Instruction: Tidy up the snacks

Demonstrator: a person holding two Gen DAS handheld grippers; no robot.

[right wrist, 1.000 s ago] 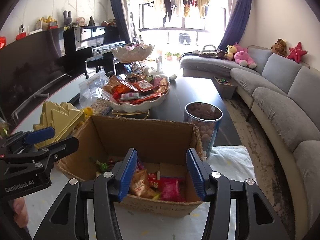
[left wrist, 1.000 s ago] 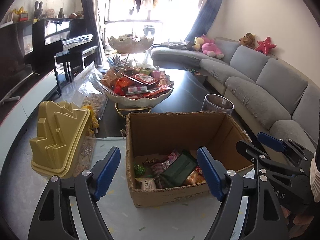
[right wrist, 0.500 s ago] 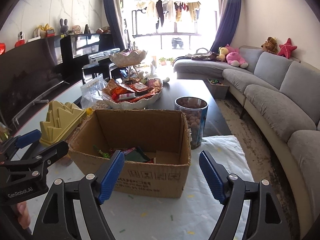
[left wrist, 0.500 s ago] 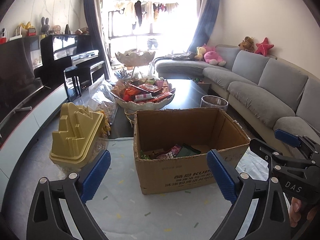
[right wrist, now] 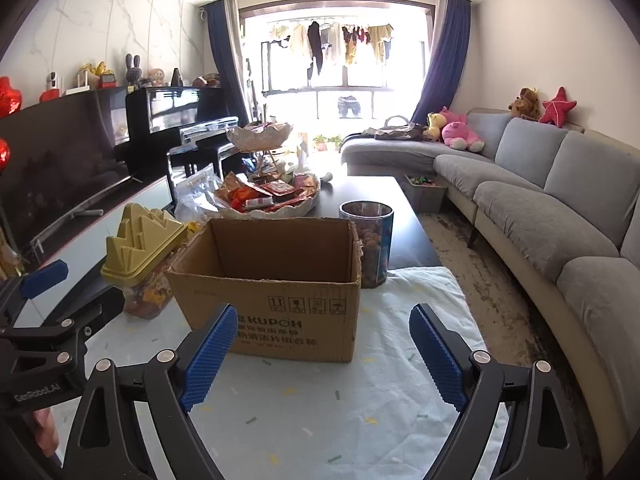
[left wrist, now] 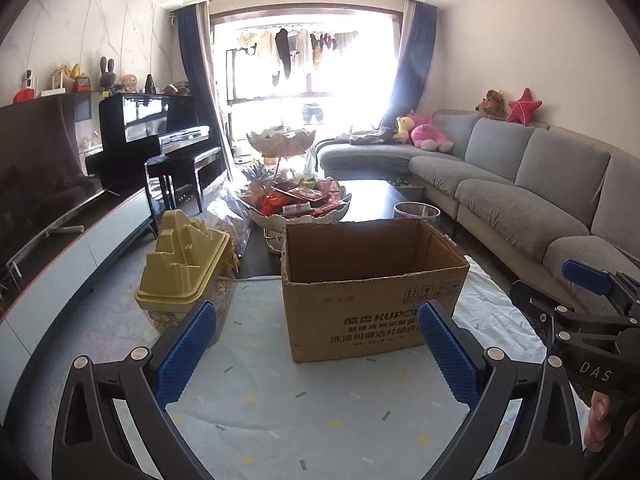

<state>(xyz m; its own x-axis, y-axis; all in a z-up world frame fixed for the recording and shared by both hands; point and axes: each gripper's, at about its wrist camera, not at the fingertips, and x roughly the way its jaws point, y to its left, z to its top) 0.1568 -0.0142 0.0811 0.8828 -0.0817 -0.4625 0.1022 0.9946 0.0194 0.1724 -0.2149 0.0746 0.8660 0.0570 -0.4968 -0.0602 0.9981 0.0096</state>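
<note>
An open cardboard box point(left wrist: 372, 304) stands on the light tablecloth; it also shows in the right wrist view point(right wrist: 276, 292). Its contents are hidden behind the front wall. My left gripper point(left wrist: 316, 354) is open and empty, in front of the box. My right gripper point(right wrist: 322, 354) is open and empty, also in front of the box. A white scalloped bowl heaped with snack packets point(left wrist: 298, 202) stands behind the box, and shows in the right wrist view point(right wrist: 268, 196). Each gripper appears at the edge of the other's view.
A jar with a yellow mountain-shaped lid point(left wrist: 182, 268) stands left of the box. A clear canister of round snacks point(right wrist: 370, 240) stands behind the box's right corner. A clear bag point(right wrist: 196, 192) lies by the bowl. A grey sofa point(left wrist: 520, 200) runs along the right.
Both grippers pulled back and down from above the box. The snacks inside, visible before, are now hidden by the front wall. The right jaws have spread wider.
</note>
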